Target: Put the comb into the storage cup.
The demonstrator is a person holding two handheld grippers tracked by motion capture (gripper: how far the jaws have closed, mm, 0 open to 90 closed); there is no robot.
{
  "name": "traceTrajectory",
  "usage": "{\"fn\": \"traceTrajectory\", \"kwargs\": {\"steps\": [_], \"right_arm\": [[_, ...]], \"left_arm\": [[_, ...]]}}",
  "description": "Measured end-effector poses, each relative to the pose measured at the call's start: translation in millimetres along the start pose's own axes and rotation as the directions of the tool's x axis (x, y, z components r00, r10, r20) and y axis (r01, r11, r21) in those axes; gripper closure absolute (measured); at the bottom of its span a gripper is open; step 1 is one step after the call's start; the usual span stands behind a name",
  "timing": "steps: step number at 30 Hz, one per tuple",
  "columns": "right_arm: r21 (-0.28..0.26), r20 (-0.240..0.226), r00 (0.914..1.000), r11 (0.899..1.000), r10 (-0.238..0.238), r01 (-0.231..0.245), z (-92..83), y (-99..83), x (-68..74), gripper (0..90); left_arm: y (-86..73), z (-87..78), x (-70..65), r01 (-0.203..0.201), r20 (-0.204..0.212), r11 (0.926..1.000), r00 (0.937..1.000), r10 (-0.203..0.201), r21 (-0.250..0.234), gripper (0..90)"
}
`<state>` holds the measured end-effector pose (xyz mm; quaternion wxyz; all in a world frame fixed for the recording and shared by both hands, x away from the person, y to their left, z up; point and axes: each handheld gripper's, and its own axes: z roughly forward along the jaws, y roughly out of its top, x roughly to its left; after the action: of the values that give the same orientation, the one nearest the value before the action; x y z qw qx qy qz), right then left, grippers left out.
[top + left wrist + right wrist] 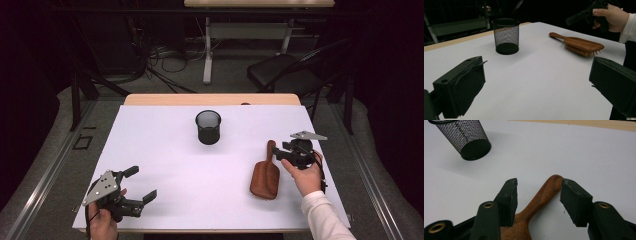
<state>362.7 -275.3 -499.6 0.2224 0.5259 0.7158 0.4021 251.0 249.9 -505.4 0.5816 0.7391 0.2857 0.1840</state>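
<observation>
A wooden hairbrush (265, 177) lies bristles down on the white sheet at the right, its handle pointing away from me. My right gripper (278, 152) hovers over that handle. In the right gripper view the two jaws stand on either side of the handle (536, 202) with a gap on each side, so the right gripper (539, 187) is open. A black mesh cup (208, 127) stands upright at the centre back. My left gripper (141, 183) rests near the front left corner, jaws wide open with nothing between them.
The white sheet (165, 150) covers a wooden table whose bare far edge (210, 99) shows behind it. Beyond the table, a black chair (280, 70) and cables lie on the floor. The left gripper view shows the cup (506, 36), the brush (580, 45) and the right hand.
</observation>
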Motion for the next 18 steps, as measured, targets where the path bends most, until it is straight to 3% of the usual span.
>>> {"fn": "traceTrajectory", "kwargs": {"steps": [5, 11, 18], "right_arm": [[0.036, -0.018, 0.9998, 0.999, 0.007, -0.006, 10.4, 6.3, 3.9, 54.3], [0.090, -0.015, 0.9991, 0.995, -0.039, 0.041, 23.7, 12.6, 10.9, 64.2], [0.143, -0.016, 0.9981, 0.988, -0.059, 0.060, 39.1, 10.9, 18.4, 79.1]], "left_arm": [[-0.1, 0.7, 0.5, -0.002, 0.011, 1.0000, 0.9999, 0.002, 0.005, 0.3], [-0.3, 1.4, 0.1, -0.004, 0.010, 0.9999, 0.9999, 0.003, 0.010, 0.3], [-0.7, 2.0, 0.4, -0.004, 0.015, 0.9999, 0.9999, 0.004, 0.010, 0.3]]}}
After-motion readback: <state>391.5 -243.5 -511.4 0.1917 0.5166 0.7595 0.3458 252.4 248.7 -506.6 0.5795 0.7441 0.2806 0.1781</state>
